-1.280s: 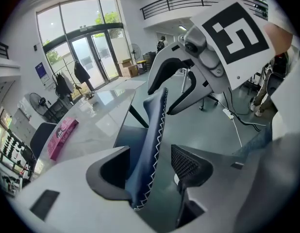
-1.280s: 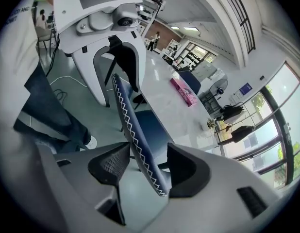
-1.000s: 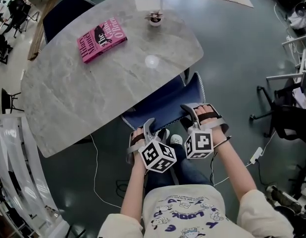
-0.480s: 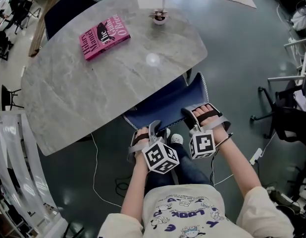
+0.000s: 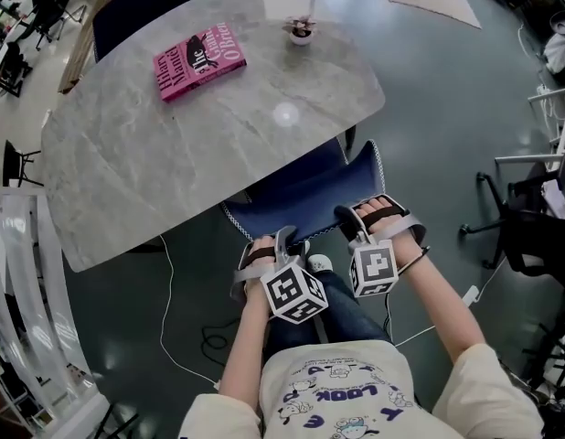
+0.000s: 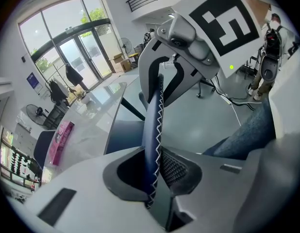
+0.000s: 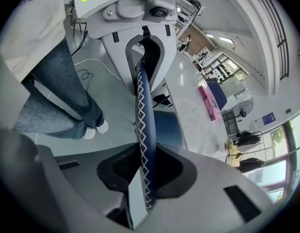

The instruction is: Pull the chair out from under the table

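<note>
My left gripper (image 5: 281, 238) and right gripper (image 5: 349, 218), jaws having just been closing, each clamped the stitched back rim of the chair (image 5: 310, 188); table (image 5: 127, 181) lay ahead of both.

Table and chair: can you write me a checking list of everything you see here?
Surface: grey marble table.
Job's things: blue chair, seat tucked under the table.
Clutter: pink book and small pot on the table.
Grippers: left hand-held gripper and right hand-held gripper each clamp the chair's stitched back edge; their jaws have just been closing.
Cables: white cable on the floor.
Surroundings: second chair at the table's far side; office chair at the right.
</note>
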`<state>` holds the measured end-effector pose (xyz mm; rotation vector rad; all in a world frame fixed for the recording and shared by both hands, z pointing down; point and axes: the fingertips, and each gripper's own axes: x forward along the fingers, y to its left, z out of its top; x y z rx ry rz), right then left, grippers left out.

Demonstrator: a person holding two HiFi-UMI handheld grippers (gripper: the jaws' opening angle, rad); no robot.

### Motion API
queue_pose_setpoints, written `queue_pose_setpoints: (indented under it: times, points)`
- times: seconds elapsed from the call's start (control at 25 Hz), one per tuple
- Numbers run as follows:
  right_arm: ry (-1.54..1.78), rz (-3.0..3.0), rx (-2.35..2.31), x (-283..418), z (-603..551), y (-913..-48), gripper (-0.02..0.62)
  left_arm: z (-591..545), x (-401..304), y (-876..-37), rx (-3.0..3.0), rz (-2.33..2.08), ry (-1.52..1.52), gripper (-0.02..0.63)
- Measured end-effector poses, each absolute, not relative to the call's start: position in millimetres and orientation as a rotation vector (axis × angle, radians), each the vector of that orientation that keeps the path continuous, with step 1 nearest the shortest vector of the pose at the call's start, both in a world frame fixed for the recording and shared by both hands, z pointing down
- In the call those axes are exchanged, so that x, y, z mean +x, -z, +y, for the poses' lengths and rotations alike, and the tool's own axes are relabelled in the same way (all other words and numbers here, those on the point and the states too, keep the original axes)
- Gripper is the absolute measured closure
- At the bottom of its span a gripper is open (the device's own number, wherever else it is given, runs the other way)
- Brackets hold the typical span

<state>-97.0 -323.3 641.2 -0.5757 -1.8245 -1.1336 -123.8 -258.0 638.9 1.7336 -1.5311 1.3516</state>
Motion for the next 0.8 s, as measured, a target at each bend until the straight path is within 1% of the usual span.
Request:
queue_pose_setpoints:
  times: [0.24,0.8]
  points:
    - [1.131,-1.826,-0.644,-68.6,-306.9,-635.4,0.509,-241.9,-95.7,-633.6,1.708,-1.539,-1.353,0.524]
    - [1.096,-1.807,-0.760,43.5,-253.3,-632.7,0.515,-186.5,20.5,-631.2,1.647,-1.551,-1.316,0.523]
